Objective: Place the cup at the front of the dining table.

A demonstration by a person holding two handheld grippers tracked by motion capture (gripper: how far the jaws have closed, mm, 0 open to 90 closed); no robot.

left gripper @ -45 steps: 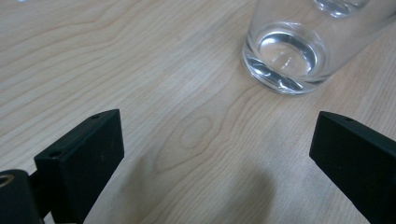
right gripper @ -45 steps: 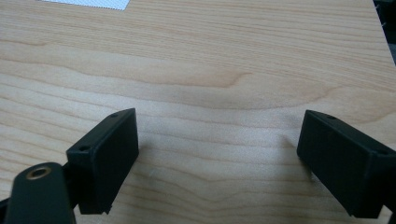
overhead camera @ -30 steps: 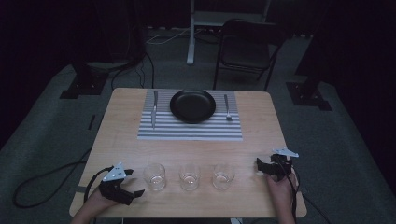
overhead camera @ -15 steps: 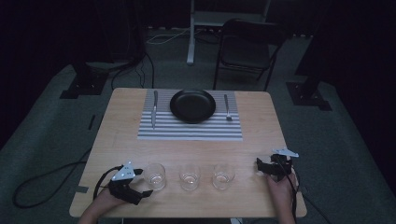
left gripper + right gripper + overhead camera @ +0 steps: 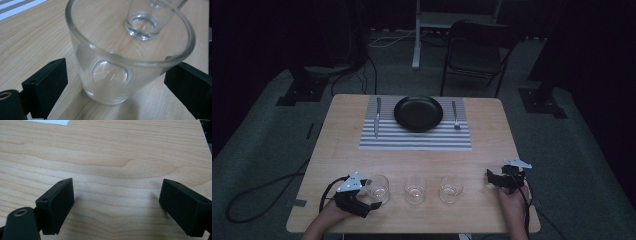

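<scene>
Between tool tips, empty glass (image 5: 117, 65)

dim high view, bright sharp gripper views, soft shadows

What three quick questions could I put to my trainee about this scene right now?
1. How many glasses stand in the row near the table's front edge?
2. True or false: the right tongs hold a glass.
3. What sits between the left tongs: A the leftmost glass, B the middle one, C the rightmost one?
Key: 1. Three. 2. False; they stand open over bare wood. 3. A; the jaws have just been closing, with one pad not yet touching.
</scene>
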